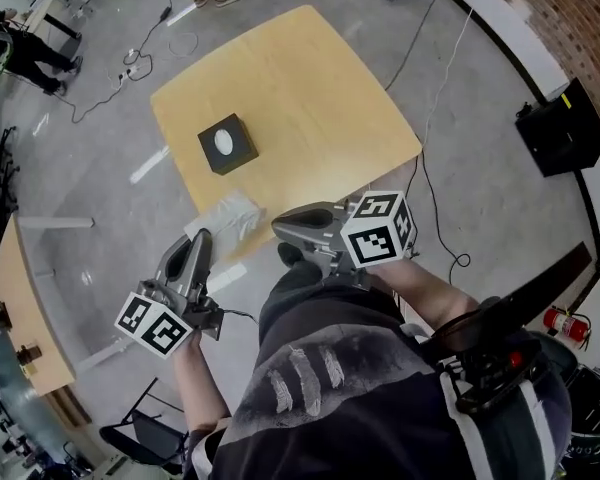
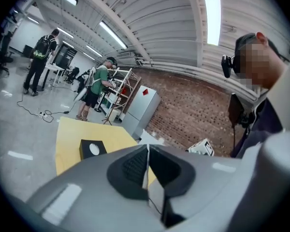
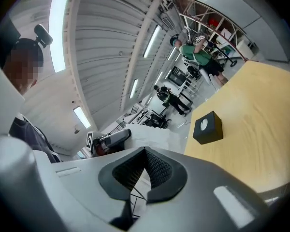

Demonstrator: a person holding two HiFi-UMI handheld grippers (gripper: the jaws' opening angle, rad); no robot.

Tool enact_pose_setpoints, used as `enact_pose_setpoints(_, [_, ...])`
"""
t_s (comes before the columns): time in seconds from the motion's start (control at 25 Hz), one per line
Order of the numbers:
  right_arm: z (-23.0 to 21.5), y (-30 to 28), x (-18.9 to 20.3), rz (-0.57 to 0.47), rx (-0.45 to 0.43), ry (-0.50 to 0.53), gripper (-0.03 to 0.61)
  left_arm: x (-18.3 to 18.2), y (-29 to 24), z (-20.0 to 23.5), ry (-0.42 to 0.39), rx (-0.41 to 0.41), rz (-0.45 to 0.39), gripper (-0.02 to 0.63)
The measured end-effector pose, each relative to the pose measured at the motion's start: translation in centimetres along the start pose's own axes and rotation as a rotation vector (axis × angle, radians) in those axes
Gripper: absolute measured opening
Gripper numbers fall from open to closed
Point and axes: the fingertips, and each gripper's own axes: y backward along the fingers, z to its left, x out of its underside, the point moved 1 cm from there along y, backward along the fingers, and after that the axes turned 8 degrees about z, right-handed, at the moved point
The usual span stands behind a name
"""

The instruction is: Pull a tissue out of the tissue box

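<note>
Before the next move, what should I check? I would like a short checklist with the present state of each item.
1. Tissue fully out of the tissue box: ok.
2. Left gripper shut on the tissue: ok.
3. Right gripper free of the tissue: cannot tell.
4. Tissue box upright on the table, away from its edges: ok.
5. Tissue untorn: cannot tell.

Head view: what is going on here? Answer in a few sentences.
A person holds a gripper in each hand, short of the table. The left gripper is shut on a white tissue, clear of the black box on the table. The right gripper is shut and empty.
</note>
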Motion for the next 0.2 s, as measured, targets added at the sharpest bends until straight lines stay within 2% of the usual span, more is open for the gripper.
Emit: enact_pose_setpoints(0.2, [0.1,1.2,1.8,-0.017,0.000,-0.028,-0.002,2.1,0.3,-1.1,0.025,0.013,0.039,0.002])
